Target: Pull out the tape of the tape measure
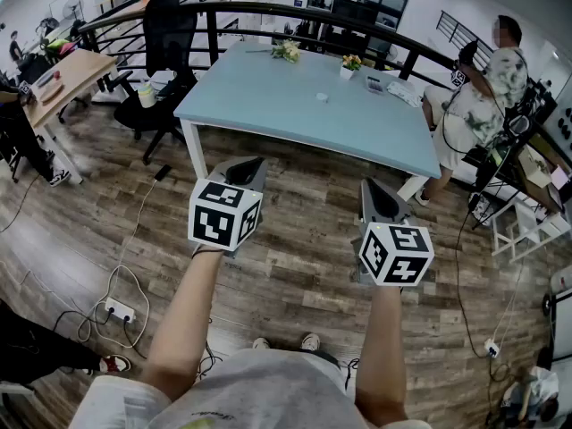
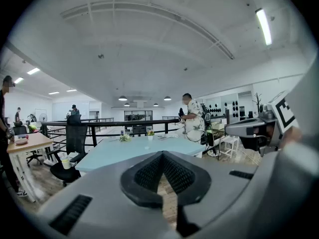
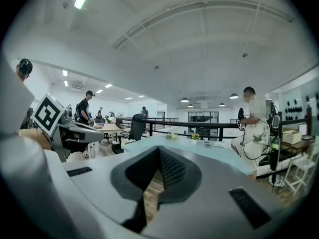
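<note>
I stand a step back from a light blue table and hold both grippers over the wood floor, short of its near edge. My left gripper is shut and nothing is between its jaws; in the left gripper view its ribbed pads meet at the tip. My right gripper is likewise shut and empty, pads together. A small pale round object lies mid-table; I cannot tell whether it is the tape measure. A small dark item lies further right on the table.
Two small flower pots stand at the table's far edge. A black office chair is at its left, a seated person at its right. A black railing runs behind. A power strip and cables lie on the floor.
</note>
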{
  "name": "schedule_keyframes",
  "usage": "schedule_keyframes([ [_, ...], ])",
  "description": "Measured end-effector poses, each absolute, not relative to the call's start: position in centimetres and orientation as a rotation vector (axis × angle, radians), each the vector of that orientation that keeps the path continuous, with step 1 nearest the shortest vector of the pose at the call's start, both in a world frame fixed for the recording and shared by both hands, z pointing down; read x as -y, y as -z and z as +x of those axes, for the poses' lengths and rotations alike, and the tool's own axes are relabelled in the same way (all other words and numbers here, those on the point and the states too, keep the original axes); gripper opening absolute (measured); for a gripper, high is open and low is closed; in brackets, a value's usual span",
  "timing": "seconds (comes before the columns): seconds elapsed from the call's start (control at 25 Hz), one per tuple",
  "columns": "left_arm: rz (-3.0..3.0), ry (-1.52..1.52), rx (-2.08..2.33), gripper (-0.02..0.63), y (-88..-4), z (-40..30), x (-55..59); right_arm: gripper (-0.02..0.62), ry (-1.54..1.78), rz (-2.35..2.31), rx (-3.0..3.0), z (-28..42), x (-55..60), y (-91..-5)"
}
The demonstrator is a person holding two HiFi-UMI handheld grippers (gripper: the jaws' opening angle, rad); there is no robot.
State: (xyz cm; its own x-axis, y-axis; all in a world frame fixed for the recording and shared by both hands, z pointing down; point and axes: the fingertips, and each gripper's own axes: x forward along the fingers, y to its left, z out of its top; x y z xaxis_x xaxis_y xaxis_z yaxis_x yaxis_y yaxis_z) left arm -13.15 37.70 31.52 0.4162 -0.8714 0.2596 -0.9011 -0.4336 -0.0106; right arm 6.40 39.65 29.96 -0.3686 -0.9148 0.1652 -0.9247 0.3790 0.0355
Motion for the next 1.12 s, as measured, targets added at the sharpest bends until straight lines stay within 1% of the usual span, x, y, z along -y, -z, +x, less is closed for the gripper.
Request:
schedule_keyframes([
  [0.6,2.530,-0.335,1.567,0.005,-32.1,-13.5,-35.9,0.005,-0.121,1.682,2.458,5.8,-39.0,-30.4],
  [0.88,2.525,-0.327,1.552,0.066,-32.6,-13.3,-34.3,0.012,-0.139,1.686,2.454,6.1,-37.2,-31.0],
  [1.12,2.515,-0.325,1.563,0.142,-33.4,-12.7,-32.4,0.066,-0.170,1.677,2.458,7.1,-34.9,-32.4],
])
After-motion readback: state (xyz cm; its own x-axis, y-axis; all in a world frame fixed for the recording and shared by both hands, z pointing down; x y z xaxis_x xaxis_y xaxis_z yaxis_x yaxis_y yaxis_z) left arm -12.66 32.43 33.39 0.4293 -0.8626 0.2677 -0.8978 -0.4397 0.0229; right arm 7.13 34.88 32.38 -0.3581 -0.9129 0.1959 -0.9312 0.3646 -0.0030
